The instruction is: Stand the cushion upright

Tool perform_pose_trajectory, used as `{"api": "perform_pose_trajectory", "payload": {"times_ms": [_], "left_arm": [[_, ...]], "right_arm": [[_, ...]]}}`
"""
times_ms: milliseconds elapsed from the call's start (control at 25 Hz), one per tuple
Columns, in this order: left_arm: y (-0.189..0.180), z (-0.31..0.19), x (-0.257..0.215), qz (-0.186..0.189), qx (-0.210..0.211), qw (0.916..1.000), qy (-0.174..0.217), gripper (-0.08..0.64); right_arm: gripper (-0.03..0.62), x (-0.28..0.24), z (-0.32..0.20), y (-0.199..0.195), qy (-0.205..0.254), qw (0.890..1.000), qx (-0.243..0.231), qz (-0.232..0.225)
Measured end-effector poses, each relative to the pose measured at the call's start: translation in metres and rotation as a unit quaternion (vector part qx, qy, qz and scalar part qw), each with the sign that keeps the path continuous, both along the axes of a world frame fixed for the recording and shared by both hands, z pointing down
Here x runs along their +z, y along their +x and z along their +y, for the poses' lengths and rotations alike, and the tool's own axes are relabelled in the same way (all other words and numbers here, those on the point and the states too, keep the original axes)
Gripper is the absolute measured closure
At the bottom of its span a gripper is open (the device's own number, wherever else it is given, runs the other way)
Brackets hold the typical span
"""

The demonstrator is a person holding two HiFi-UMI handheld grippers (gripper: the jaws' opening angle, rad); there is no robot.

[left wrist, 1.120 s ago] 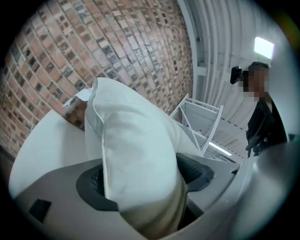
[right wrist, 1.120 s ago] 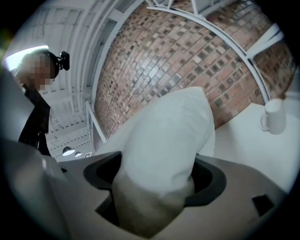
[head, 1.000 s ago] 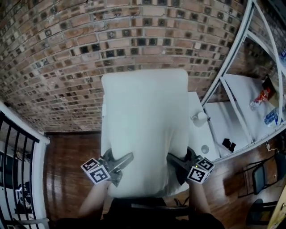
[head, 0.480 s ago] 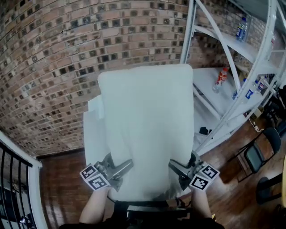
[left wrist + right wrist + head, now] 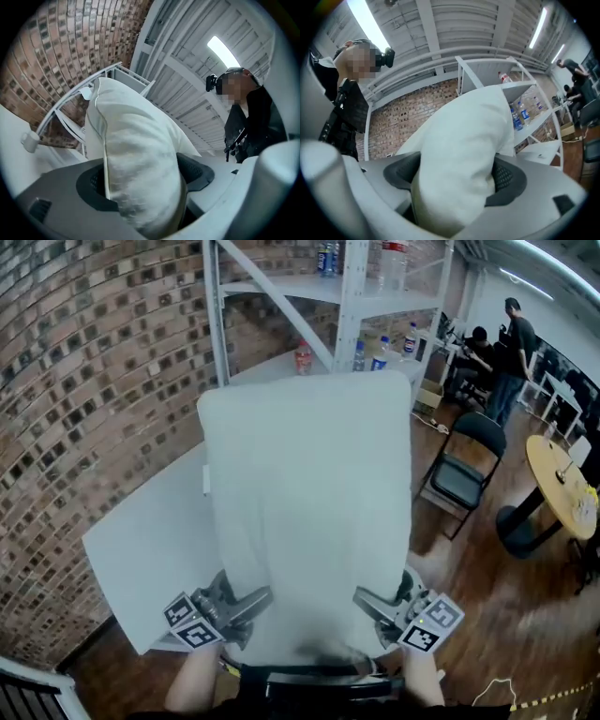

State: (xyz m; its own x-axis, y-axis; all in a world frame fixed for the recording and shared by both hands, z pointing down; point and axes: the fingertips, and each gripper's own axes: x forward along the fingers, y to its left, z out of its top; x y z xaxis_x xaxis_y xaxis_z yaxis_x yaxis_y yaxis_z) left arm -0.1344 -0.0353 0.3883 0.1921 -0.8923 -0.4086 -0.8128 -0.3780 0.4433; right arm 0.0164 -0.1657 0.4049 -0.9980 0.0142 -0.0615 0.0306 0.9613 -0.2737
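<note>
Cushion, long axis straight ahead

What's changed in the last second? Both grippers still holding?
The cushion has swung right with the view, away from the brick wall toward the shelving and black chair. Unchanged: left gripper and right gripper stay clamped on its near edge.

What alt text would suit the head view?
A large white cushion held up from below, the left claw and right claw clamped on its near corners, with a white table and brick wall behind.
</note>
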Motion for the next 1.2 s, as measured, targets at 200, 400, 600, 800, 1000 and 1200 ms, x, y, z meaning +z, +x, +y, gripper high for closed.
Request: {"api": "perform_pose_trajectory", "payload": {"times_ms": [200, 400, 600, 800, 1000, 1200], "left_arm": [[0.074, -0.064, -0.003, 0.009, 0.112, 0.9934, 0.025, 0.189], [0.136, -0.119, -0.004, 0.006, 0.212, 0.9770, 0.019, 0.189], [0.166, -0.163, -0.012, -0.001, 0.283, 0.9590, 0.019, 0.189], [0.171, -0.199, -0.024, -0.011, 0.331, 0.9432, 0.030, 0.189], [0.157, -0.225, -0.035, -0.028, 0.347, 0.9366, 0.042, 0.189], [0.125, -0.247, -0.028, -0.018, 0.357, 0.9332, 0.041, 0.189]], "right_arm": [[0.170, -0.003, -0.028, 0.104, -0.001, 0.994, 0.105, -0.014], [0.170, 0.002, -0.045, 0.183, -0.005, 0.977, 0.213, -0.018], [0.169, 0.001, -0.060, 0.221, -0.006, 0.956, 0.294, -0.023], [0.169, -0.012, -0.075, 0.222, 0.005, 0.937, 0.348, -0.025], [0.169, -0.015, -0.093, 0.205, 0.007, 0.928, 0.370, -0.036], [0.167, -0.012, -0.111, 0.173, 0.010, 0.925, 0.380, -0.029]]}}
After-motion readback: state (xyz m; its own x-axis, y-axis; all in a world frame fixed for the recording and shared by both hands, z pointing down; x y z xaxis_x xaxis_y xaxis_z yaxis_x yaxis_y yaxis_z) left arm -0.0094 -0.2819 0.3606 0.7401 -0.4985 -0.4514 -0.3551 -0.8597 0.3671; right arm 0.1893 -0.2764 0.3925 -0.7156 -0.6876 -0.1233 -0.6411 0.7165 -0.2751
